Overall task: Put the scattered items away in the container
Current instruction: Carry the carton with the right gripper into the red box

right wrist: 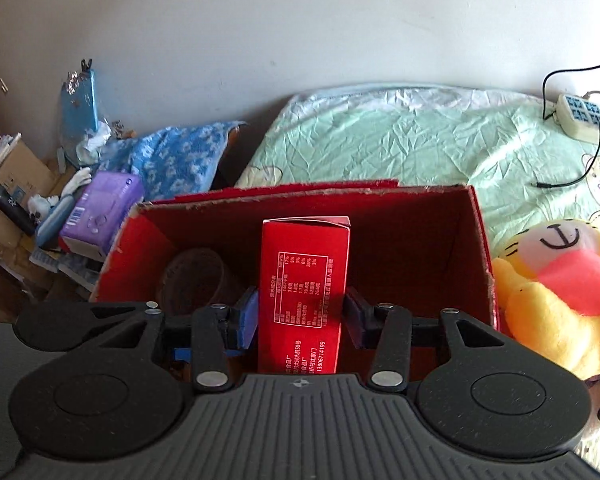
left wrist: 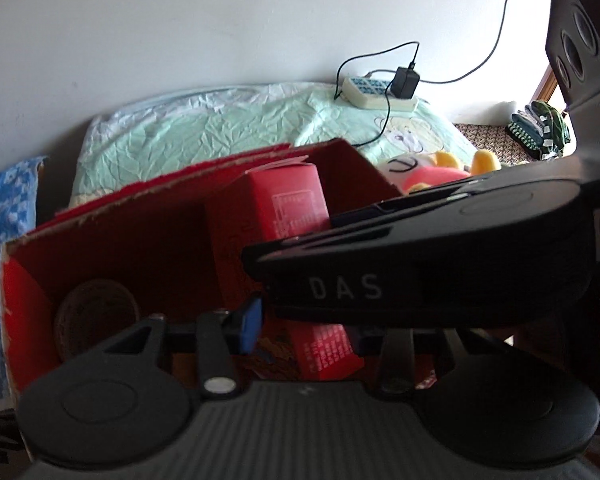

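Carton (right wrist: 305,296) upright between the pads of my right gripper (right wrist: 300,316), clenched on it, inside the red box (right wrist: 476,240) on the bed (right wrist: 400,140). Brown bowl (right wrist: 196,280) sits just left of it in the box. Left gripper (left wrist: 304,328): fingers mostly hidden by the other rig, so I cannot tell its state. I should lower until the carton seems seated, then release squarely. Plush toy (right wrist: 560,292) remains outside, beside the box.

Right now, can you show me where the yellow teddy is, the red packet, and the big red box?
yellow teddy (right wrist: 552,300): right wrist view, on its yellow body.
red packet (right wrist: 304,280): right wrist view, on its printed face.
big red box (right wrist: 412,236): right wrist view, on its inside back wall.
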Motion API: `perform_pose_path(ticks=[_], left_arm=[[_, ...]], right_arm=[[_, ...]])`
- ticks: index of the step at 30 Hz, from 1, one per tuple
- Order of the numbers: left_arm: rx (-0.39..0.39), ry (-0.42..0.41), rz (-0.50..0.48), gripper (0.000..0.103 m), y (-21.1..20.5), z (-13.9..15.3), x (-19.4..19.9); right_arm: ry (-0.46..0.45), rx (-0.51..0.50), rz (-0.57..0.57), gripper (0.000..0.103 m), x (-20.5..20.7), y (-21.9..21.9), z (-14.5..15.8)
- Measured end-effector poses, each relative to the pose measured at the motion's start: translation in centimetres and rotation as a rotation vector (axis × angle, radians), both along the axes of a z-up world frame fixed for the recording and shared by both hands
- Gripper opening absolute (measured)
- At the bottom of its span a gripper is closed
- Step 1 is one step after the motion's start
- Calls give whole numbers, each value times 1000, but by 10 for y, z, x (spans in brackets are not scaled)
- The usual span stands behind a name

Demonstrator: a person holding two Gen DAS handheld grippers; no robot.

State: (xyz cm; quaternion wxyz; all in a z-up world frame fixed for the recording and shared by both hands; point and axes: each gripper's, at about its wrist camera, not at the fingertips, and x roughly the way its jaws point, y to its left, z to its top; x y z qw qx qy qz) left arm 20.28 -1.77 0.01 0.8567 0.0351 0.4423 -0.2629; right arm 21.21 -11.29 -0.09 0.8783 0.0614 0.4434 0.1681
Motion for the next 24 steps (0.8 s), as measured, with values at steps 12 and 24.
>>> perform_pose_path(ticks=[12, 24], left_arm=[[-55, 184, 96, 42, 31, -20, 35], [-71, 221, 101, 49, 60, -18, 24]], right_arm=[[263, 61, 20, 47, 46, 17, -39], [285, 74, 73, 47, 26, 38, -39]])
